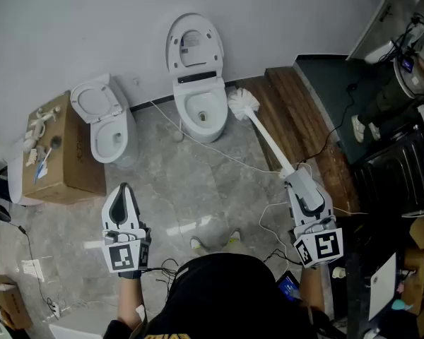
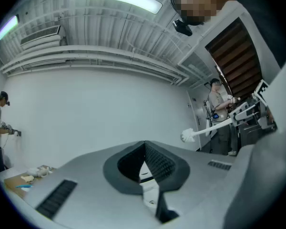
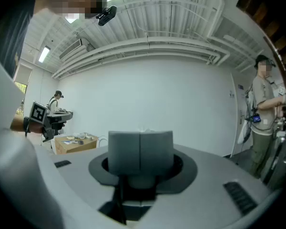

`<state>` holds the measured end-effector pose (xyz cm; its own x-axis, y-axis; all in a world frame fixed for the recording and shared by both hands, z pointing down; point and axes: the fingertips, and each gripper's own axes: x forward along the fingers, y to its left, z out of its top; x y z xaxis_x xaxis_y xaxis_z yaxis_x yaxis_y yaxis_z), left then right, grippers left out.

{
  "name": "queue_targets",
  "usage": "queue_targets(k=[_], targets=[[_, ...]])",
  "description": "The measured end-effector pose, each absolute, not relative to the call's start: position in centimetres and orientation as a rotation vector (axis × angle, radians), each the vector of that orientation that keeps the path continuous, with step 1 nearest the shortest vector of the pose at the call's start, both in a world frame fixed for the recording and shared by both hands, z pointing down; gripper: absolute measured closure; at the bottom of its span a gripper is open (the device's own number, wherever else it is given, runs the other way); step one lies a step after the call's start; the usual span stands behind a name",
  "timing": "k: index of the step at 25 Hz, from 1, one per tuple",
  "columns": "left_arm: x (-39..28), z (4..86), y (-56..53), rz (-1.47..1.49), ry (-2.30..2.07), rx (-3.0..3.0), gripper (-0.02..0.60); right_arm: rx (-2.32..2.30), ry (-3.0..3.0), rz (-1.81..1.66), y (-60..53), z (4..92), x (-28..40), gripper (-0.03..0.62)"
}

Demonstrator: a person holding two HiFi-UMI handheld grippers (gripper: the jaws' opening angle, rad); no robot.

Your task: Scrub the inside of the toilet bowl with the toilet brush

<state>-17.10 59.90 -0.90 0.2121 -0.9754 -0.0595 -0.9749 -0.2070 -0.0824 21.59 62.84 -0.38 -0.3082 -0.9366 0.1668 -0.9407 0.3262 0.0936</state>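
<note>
I clench my right gripper (image 1: 291, 175) on the handle end of the toilet brush (image 1: 267, 137), likely light yet stiff; my left gripper (image 1: 124, 191) is closed, empty.

The head view looks steeply down from above the person, far enough back to take in the toilet (image 1: 201, 111), the smaller toilet (image 1: 112, 136) and both grippers. The left gripper view rides on the left gripper (image 1: 124, 189), close behind its jaws, and faces level toward the white wall (image 2: 100, 113). The toilet brush (image 2: 188, 135) shows at its middle right. The right gripper view, on the right gripper (image 1: 291, 175), faces that same wall. All three views share the cardboard box (image 1: 60, 154).
</note>
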Motion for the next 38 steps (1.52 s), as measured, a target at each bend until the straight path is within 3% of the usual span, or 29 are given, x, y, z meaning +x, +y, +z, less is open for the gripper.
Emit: queue_targets(k=[14, 26, 38], targets=[[-20.5, 1.7, 59.9, -0.138, 1.889, -2.443, 0.572, 1.72, -2.333, 0.01, 62.9, 0.1, 17.2, 0.442], [-21.9, 2.1, 59.9, 0.026, 1.787, -2.51, 0.572, 1.743, -2.275, 0.064, 64.4, 1.9, 11.9, 0.442], [-20.3, 2.5, 51.4, 0.041, 1.776, -2.489, 0.572, 1.724, -2.271, 0.051, 55.7, 3.2, 13.4, 0.442]])
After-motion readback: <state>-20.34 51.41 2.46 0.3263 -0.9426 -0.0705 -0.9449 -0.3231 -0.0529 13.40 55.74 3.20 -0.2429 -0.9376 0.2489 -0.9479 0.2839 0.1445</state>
